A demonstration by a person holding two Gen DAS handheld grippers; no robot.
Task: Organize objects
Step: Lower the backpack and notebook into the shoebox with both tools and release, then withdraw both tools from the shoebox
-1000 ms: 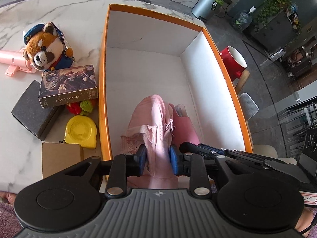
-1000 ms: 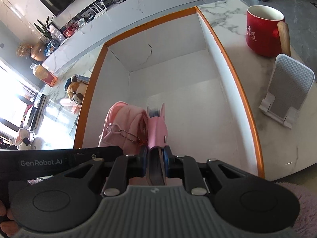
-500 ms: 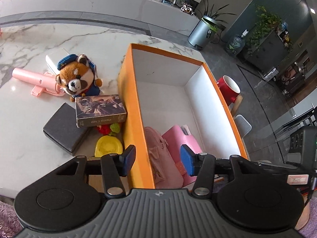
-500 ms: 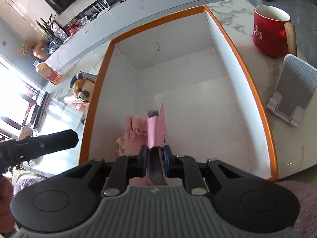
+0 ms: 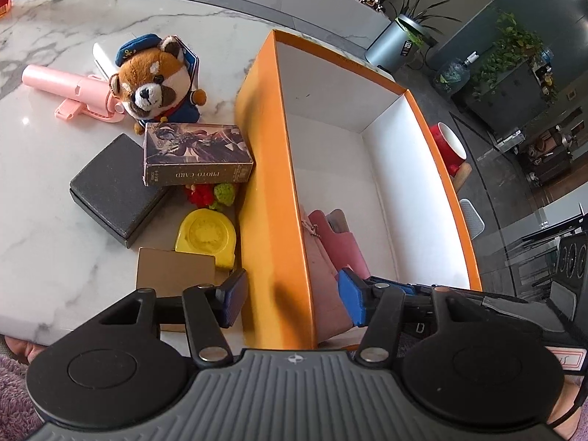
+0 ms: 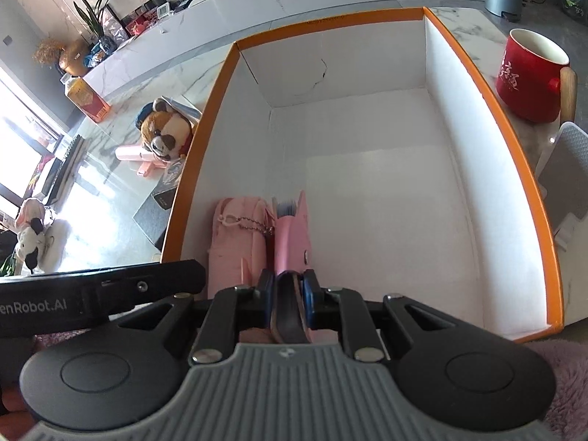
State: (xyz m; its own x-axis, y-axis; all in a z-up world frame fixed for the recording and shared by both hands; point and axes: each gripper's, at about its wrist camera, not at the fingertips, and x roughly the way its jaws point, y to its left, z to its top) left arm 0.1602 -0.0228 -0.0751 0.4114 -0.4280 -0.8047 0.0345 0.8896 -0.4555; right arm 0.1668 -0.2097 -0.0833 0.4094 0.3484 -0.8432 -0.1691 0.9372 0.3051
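Observation:
An orange box (image 5: 270, 198) with white inside walls stands on the marble table; it also shows in the right wrist view (image 6: 511, 128). A pink pouch (image 6: 239, 242) lies in its near corner. My right gripper (image 6: 288, 288) is shut on a pink card holder (image 6: 292, 231) standing beside the pouch. My left gripper (image 5: 290, 297) is open and empty, above the box's left wall, one finger on each side of it. Left of the box lie a red panda plush (image 5: 156, 82), a photo card box (image 5: 196, 156), a black case (image 5: 117, 189) and a yellow tape measure (image 5: 204, 235).
A pink tube (image 5: 70, 90), a small red and green toy (image 5: 211, 194) and a brown cardboard piece (image 5: 174, 270) also lie left of the box. A red mug (image 6: 529, 77) and a grey phone stand (image 6: 566, 176) sit to its right.
My left gripper has let go of the pink pouch, opened, and pulled up and left out of the box. My right gripper stays shut on the card holder.

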